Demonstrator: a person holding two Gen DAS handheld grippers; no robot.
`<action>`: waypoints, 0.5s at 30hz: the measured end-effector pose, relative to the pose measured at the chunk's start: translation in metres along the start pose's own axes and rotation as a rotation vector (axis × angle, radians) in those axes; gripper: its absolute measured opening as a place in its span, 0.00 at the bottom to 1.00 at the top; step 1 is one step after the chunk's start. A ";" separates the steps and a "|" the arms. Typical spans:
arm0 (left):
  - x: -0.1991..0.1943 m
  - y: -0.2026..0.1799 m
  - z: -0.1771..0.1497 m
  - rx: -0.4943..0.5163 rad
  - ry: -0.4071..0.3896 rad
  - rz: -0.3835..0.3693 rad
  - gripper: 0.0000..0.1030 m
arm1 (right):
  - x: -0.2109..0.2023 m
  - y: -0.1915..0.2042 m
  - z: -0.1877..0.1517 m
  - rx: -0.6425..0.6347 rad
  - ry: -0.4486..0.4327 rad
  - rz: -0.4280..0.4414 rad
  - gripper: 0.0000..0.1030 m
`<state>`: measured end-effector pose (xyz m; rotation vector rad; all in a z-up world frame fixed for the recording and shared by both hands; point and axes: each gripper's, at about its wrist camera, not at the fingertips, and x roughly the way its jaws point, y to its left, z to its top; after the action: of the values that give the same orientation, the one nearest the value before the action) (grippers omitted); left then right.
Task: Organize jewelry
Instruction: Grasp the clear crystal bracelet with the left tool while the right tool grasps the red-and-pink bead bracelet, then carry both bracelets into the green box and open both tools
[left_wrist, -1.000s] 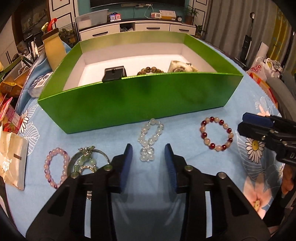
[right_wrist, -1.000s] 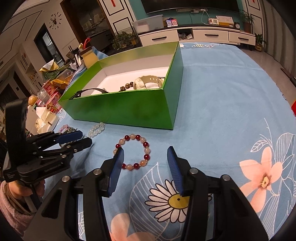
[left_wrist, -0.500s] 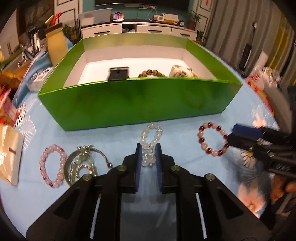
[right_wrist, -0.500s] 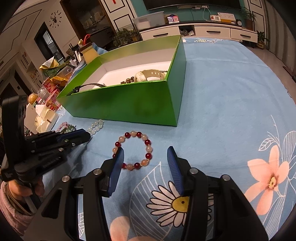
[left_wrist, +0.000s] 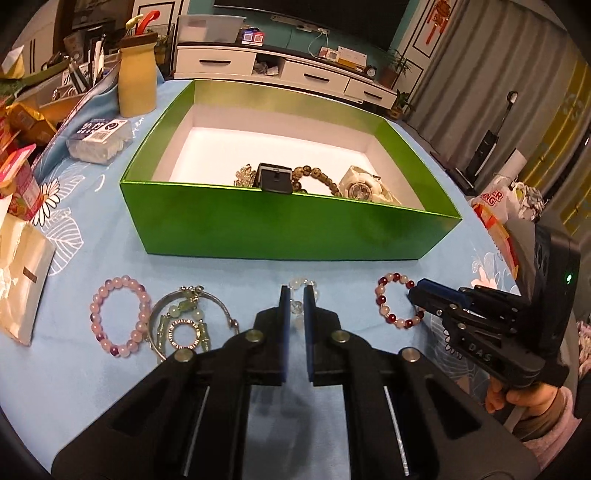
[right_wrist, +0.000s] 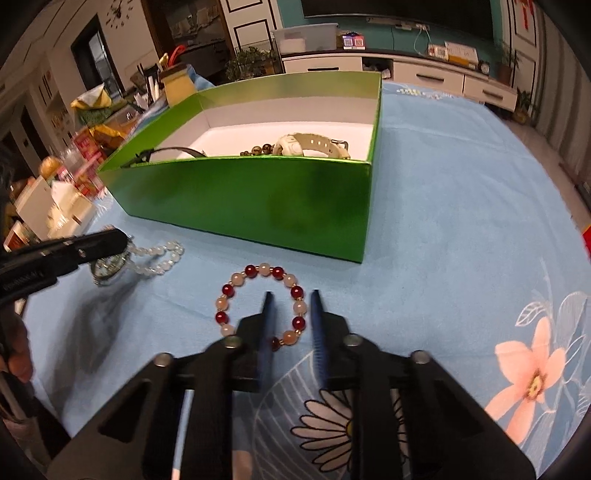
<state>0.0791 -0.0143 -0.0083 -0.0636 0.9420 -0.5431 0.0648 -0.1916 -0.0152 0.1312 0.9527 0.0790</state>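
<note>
Clear-bead elastic bracelet (left_wrist: 295, 306) lying on blue floral table (left_wrist: 221, 280) before green box (left_wrist: 280, 229), pinched by closed left claw (left_wrist: 294, 306). Light, limp, slippery; best held across strand. Right claw (right_wrist: 290, 306) half-closed, straddling red-and-cream bead bracelet (right_wrist: 260, 302), nothing gripped.

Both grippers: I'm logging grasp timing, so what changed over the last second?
The left gripper closed its jaws on the clear bead bracelet. The right gripper narrowed around the near side of the red-and-white bracelet, not clearly clamped. The green box and other jewelry stayed put.
</note>
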 end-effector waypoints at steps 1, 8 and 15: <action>-0.001 0.001 0.000 -0.005 -0.003 -0.005 0.06 | 0.000 0.001 0.000 -0.008 -0.001 -0.012 0.07; -0.017 0.003 0.006 -0.029 -0.030 -0.046 0.06 | -0.018 0.002 0.004 0.003 -0.074 0.043 0.07; -0.033 0.007 0.012 -0.058 -0.050 -0.082 0.06 | -0.049 0.006 0.015 -0.009 -0.160 0.095 0.07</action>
<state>0.0762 0.0053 0.0217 -0.1674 0.9095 -0.5871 0.0487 -0.1932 0.0333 0.1717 0.7860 0.1586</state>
